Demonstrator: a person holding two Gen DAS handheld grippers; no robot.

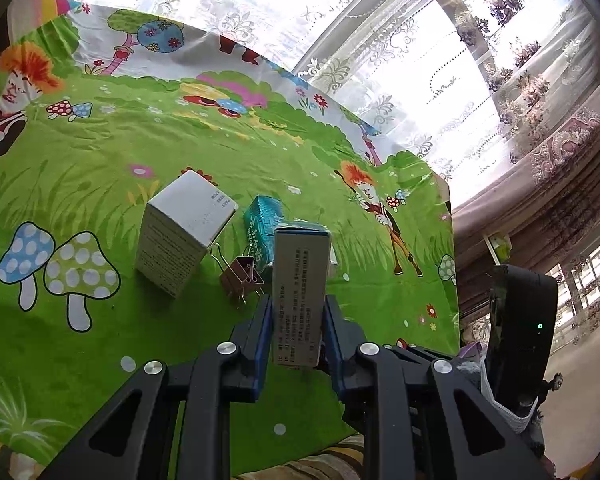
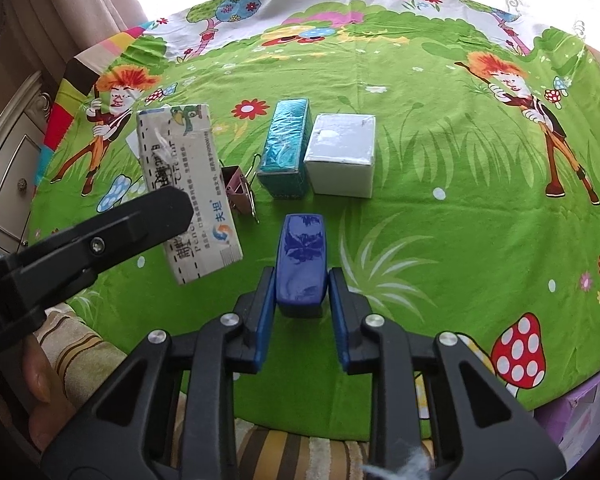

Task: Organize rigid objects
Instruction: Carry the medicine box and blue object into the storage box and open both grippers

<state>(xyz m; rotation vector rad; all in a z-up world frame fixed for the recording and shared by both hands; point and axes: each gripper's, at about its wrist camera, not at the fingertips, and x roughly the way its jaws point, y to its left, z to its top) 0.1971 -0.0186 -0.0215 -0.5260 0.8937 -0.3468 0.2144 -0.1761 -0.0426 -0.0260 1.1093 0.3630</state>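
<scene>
My left gripper (image 1: 298,304) is shut on a long white medicine box (image 1: 299,296) and holds it above the cloth; that box also shows in the right wrist view (image 2: 188,184), at the left. My right gripper (image 2: 302,276) is shut on a dark blue box (image 2: 302,260) low over the cloth. A white cube box (image 2: 342,156) and a teal box (image 2: 286,148) stand side by side beyond it, also in the left wrist view, the white box (image 1: 184,232) and the teal box (image 1: 262,224). A pink binder clip (image 2: 238,192) lies left of the teal box.
The table wears a green cartoon cloth (image 2: 440,240) with mushrooms and figures. Lace curtains (image 1: 420,60) and a window lie beyond the far edge. A striped cushion (image 2: 80,352) sits at the near edge. A cabinet (image 2: 16,152) stands at the left.
</scene>
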